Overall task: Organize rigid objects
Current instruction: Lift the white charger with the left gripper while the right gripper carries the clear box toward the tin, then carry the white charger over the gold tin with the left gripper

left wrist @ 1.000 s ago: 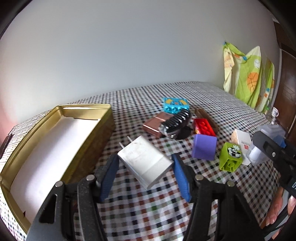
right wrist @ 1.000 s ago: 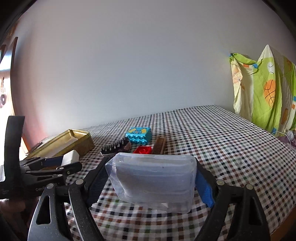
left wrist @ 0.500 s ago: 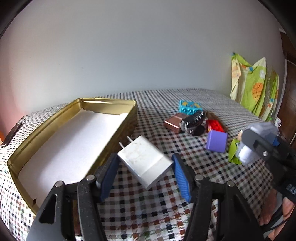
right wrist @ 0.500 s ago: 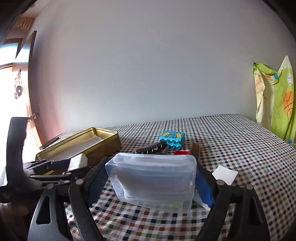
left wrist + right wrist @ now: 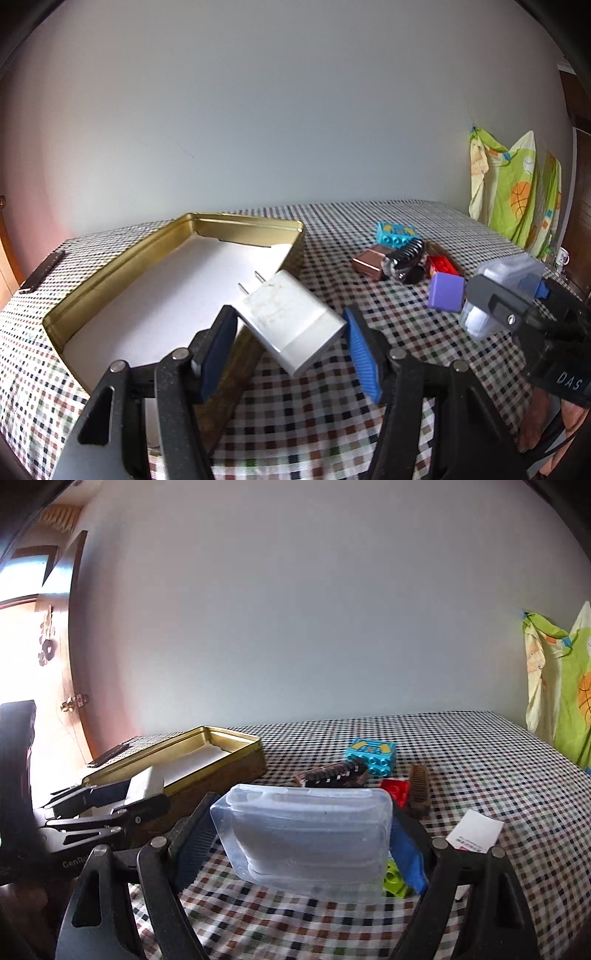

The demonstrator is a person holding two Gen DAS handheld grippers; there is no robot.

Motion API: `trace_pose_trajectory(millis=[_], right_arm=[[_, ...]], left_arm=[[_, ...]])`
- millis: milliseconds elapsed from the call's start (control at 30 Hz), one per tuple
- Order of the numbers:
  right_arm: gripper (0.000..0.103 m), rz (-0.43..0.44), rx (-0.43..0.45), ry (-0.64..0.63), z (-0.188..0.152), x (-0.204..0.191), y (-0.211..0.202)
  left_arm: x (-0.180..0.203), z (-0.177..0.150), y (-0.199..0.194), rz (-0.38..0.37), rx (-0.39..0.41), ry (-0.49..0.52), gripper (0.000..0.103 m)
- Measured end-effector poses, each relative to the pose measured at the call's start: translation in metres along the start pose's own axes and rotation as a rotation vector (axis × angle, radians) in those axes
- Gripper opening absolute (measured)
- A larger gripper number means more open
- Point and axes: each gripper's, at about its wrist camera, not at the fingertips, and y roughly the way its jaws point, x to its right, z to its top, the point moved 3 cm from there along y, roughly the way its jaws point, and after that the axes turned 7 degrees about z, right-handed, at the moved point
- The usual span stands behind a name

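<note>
My left gripper [image 5: 290, 349] is shut on a white plug adapter [image 5: 290, 321] and holds it above the near right corner of an open gold tin [image 5: 110, 280] lined with white. My right gripper [image 5: 301, 843] is shut on a clear plastic case [image 5: 306, 834], held above the checkered cloth; it shows at the right of the left wrist view [image 5: 498, 291]. The left gripper shows at the left of the right wrist view [image 5: 144, 790], beside the tin [image 5: 229, 764].
On the cloth lie a cyan brick [image 5: 396, 233], a copper box [image 5: 371, 260], a black comb [image 5: 404, 258], a red brick [image 5: 441, 265], a purple cube [image 5: 446, 292], a brown comb [image 5: 418, 788], a green brick [image 5: 393, 880] and a white card [image 5: 474, 834]. A dark strip [image 5: 42, 271] lies at the far left.
Both grippers have moved left toward the tin with their loads. The adapter now hangs over the tin's near right corner instead of the cloth beside it.
</note>
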Motion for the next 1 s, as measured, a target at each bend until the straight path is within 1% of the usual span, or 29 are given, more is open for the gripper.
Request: trace_pose_trajectory(millis=[167, 433, 633, 1000], right_arm=[[0.086, 0.015, -0.013, -0.017, -0.001, -0.011, 0.004], [0.086, 0.026, -0.018, -0.032, -0.003, -0.021, 0.01], [0.086, 0.035, -0.015, -0.041, -0.002, -0.026, 0.011], [0.086, 0.048, -0.018, -0.06, -0.002, -0.034, 0.011]], left_arm=[[-0.009, -0.001, -0.005, 0.029, 0.029, -0.01, 0.059], [-0.018, -0.001, -0.009, 0.036, 0.044, -0.026, 0.059], [-0.022, -0.003, -0.016, 0.066, 0.074, -0.023, 0.059], [-0.045, -0.007, -0.023, 0.105, 0.085, -0.064, 0.059]])
